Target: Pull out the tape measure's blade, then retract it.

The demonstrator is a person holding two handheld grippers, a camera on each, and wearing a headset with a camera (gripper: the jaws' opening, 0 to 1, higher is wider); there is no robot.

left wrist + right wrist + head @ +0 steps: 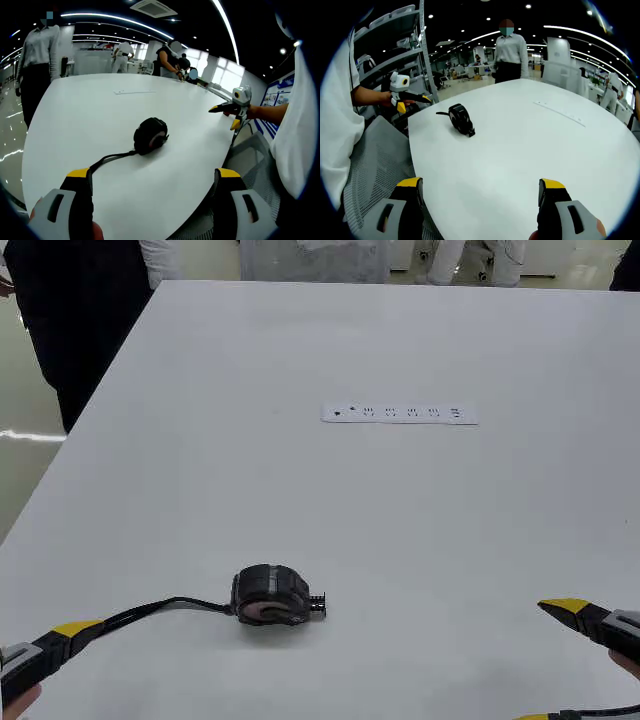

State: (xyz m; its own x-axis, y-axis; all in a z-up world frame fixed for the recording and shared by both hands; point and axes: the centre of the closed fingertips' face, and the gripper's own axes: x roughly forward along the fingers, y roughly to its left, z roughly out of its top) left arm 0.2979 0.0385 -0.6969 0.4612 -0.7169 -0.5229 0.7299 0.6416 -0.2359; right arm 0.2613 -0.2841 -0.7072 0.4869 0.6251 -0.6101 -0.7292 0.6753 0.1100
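Tape measure: rigid, likely weighty case; clamp its flanks, pinch blade tab at 3 o'clock; strap at 9 o'clock; left gripper, right gripper: jaws wide, empty.

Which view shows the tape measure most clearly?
The head view: the tape measure lies close and undistorted, strap and blade tip both visible. The left gripper view shows it close too, but fisheye-bent; the right gripper view shows it smaller.

Black tape measure on white table, blade retracted (wrist strap trailing left).
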